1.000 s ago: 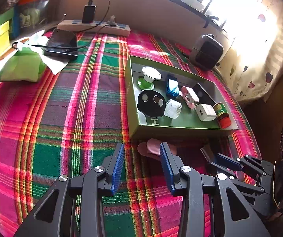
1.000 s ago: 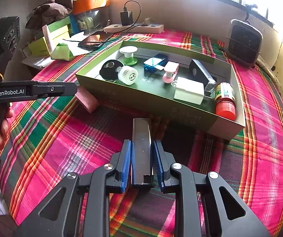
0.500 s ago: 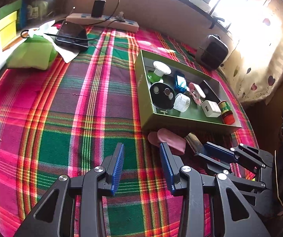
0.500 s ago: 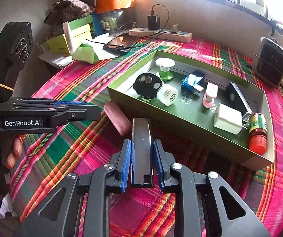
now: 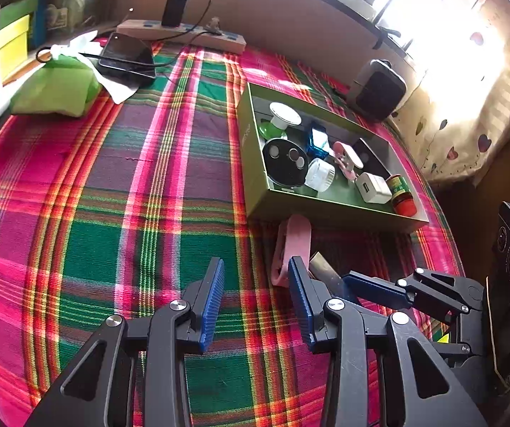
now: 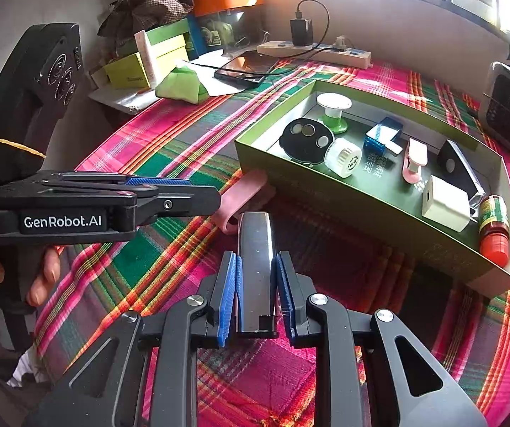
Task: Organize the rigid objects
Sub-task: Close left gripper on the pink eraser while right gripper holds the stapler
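Plaid cloth: pink, green and red woven cover [image 6: 169,149] over the whole work surface.
Left gripper [image 5: 255,299]: black frame, blue ribbed pads, jaws apart and empty, hovering low over the cloth.
Pink item: flat oblong pink plastic piece [image 5: 292,245] on the cloth, just beside the box's near wall and just ahead of the left gripper's right finger.
Right gripper [image 6: 256,284]: jaws clamped on a dark glossy rectangular bar [image 6: 256,249], held clear of the box.
Box: shallow olive-green cardboard tray [image 6: 379,213] holding a white charger cube [image 6: 445,208], a red-capped bottle [image 6: 493,231] and other small items.
Risk: the bar's smooth faces may slip in the pads; the two grippers sit close and could collide.
Unclear: the bar's identity; its rear end is hidden between the pads.
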Tool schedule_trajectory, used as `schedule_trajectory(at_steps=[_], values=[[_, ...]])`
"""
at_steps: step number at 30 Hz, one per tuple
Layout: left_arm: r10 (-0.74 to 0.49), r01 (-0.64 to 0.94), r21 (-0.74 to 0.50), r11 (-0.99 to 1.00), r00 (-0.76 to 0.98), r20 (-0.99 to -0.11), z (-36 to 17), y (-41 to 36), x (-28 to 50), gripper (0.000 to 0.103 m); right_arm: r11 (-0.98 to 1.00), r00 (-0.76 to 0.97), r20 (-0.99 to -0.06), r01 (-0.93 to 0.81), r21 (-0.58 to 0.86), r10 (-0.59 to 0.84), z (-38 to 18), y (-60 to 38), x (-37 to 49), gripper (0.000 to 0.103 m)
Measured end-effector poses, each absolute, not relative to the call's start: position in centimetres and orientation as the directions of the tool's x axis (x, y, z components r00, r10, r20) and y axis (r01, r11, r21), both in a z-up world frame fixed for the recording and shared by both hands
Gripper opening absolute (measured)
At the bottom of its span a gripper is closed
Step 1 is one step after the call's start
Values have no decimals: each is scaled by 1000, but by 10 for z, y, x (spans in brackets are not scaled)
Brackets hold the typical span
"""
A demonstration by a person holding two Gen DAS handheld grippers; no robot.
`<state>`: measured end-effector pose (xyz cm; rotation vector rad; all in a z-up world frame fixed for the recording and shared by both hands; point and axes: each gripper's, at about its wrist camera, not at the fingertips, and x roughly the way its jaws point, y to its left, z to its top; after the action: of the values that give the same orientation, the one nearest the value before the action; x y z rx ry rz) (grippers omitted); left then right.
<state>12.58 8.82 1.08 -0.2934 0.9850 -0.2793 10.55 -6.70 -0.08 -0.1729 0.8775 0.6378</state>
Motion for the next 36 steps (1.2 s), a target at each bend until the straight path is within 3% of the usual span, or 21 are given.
schedule_trajectory(at_steps=[19, 23, 36], values=[[-302, 145, -267, 953, 541, -785, 15, 56, 125, 38, 875, 539, -759, -478, 81, 365, -2, -101, 98, 24], [-227, 136, -182, 974, 562, -795, 13, 48, 126, 38, 879, 545, -758, -470, 78, 358, -2, -103, 98, 24], [-152, 125, -96, 988, 586, -796, 8, 36, 131, 38, 894, 573, -747, -444, 62, 337, 0, -109, 94, 24]])
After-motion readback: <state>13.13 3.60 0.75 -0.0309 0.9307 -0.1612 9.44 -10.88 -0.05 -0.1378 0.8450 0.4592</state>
